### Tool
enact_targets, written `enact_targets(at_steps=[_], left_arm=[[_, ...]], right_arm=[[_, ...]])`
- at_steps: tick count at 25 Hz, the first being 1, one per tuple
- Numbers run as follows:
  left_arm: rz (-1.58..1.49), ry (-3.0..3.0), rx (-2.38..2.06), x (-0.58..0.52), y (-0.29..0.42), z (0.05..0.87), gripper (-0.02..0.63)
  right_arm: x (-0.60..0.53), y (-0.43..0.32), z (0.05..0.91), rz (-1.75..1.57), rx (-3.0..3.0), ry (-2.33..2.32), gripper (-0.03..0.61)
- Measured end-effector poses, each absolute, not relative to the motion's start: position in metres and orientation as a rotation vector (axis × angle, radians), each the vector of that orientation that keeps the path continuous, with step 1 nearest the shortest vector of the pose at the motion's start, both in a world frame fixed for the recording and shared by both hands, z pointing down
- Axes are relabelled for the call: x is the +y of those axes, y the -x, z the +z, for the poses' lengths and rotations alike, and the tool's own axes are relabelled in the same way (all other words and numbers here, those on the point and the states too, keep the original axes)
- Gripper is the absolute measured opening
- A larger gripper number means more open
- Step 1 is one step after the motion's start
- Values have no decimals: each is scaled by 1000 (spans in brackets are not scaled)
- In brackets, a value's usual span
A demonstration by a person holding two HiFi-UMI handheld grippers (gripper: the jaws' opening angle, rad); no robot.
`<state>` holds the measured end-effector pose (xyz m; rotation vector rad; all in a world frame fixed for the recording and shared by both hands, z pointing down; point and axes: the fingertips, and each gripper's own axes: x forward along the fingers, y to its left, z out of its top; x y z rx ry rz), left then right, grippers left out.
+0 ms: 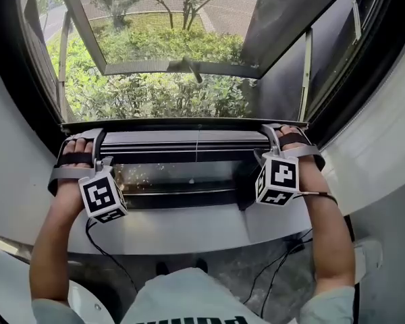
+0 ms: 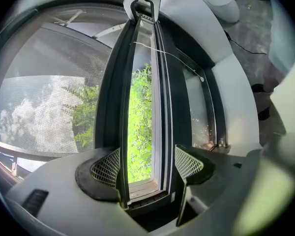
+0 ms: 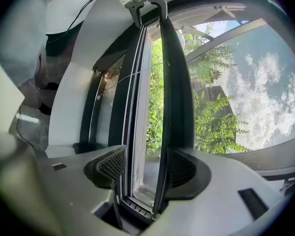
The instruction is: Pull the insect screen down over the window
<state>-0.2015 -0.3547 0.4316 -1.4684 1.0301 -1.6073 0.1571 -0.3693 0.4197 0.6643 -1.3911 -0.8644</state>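
The big dark-framed window fills the far wall, with green leafy shrubs outside. The grey mesh insect screen covers part of it and ends in a dark straight pull bar, with a bright open gap alongside the bar. The left tool grips the bar's left end and the right tool its right end. Each is closed around the bar.
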Motion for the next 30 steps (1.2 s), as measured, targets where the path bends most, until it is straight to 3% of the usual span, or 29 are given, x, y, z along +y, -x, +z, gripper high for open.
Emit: enact_targets(at_steps=[30], left_arm=[[-1617,1428,1091,-352,200,509,357]], right_arm=[[-365,-155,496,-840,-1457,-769,255]])
